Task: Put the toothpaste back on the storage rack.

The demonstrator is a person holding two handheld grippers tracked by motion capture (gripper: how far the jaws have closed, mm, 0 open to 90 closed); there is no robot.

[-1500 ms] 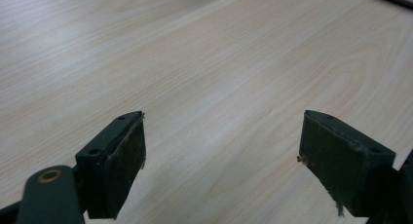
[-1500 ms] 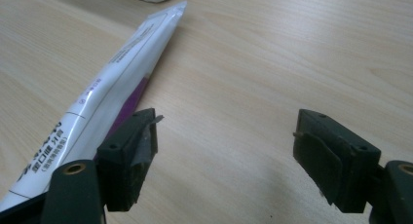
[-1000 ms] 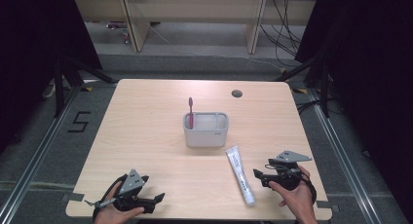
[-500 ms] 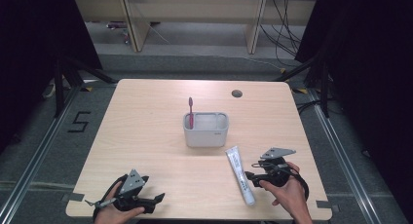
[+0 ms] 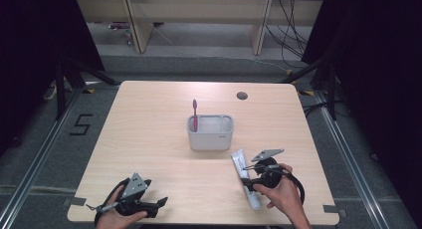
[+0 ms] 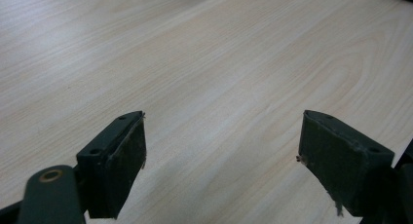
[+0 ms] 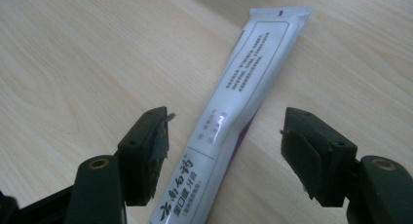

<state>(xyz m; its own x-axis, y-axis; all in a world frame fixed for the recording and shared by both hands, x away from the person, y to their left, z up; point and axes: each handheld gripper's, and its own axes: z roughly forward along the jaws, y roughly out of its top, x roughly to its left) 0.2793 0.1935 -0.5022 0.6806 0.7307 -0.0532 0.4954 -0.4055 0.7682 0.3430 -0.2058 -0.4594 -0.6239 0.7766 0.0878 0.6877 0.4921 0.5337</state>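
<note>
The right gripper (image 7: 224, 153) is seen spread wide astride a toothpaste tube (image 7: 234, 117); the left gripper (image 6: 221, 160) is held wide over bare table (image 6: 204, 63).

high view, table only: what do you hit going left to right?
left gripper → pink toothbrush → grey holder → toothpaste tube → right gripper, jaws open around the tube.

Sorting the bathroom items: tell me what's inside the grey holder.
The grey holder has two compartments. A red toothbrush stands upright in the left one. The right one looks empty, though its bottom is hidden by the wall.
</note>
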